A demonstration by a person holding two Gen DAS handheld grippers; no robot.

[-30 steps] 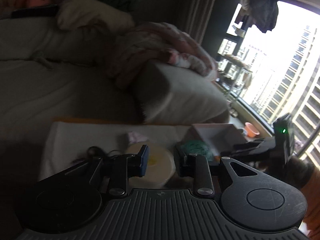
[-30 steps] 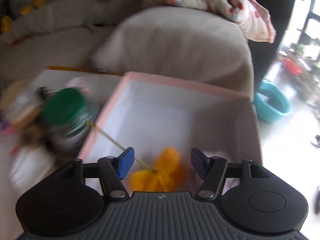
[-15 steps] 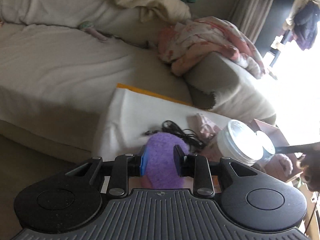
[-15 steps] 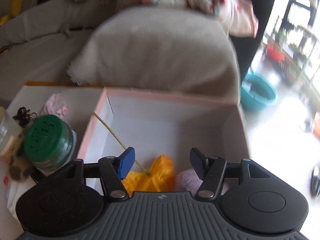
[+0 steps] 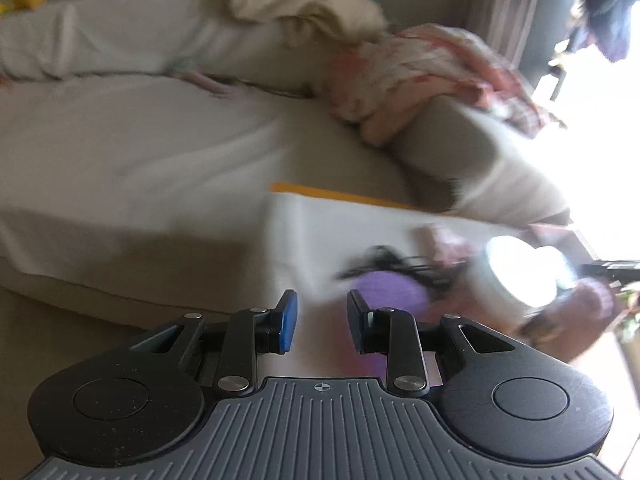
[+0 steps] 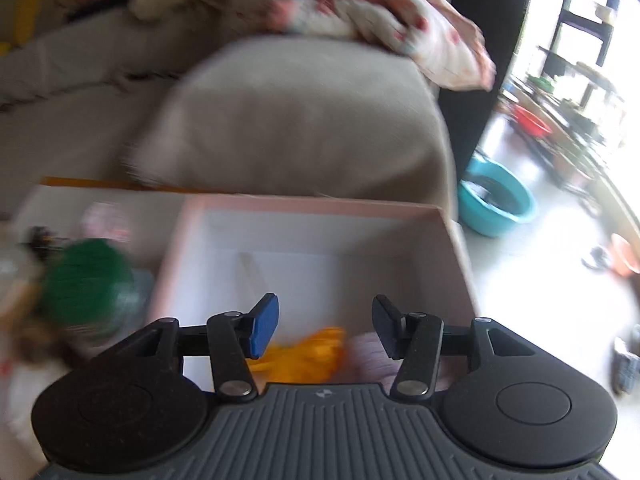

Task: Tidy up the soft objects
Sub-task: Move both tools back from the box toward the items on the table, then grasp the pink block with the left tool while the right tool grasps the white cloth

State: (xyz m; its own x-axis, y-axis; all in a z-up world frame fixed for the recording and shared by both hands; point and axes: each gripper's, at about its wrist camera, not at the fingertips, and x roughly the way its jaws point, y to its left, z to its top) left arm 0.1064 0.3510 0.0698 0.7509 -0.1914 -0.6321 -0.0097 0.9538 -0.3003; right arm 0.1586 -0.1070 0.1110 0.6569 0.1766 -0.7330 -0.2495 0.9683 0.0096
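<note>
Purple ball (image 5: 390, 290) sits just beyond the left gripper (image 5: 319, 322), fingers apart and empty; right gripper (image 6: 325, 330) hangs spread over the box (image 6: 312, 204) holding orange cloth (image 6: 308, 354).

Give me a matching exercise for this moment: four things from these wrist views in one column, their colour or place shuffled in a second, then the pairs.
Things:
1. soft ball
2. jar lid
3. basin
4. cloth

Descriptions:
A. orange, inside the pink box
B. teal, on the floor
C. purple, ahead of the left tool
D. green, left of the box

Pairs: 1-C, 2-D, 3-B, 4-A
</note>
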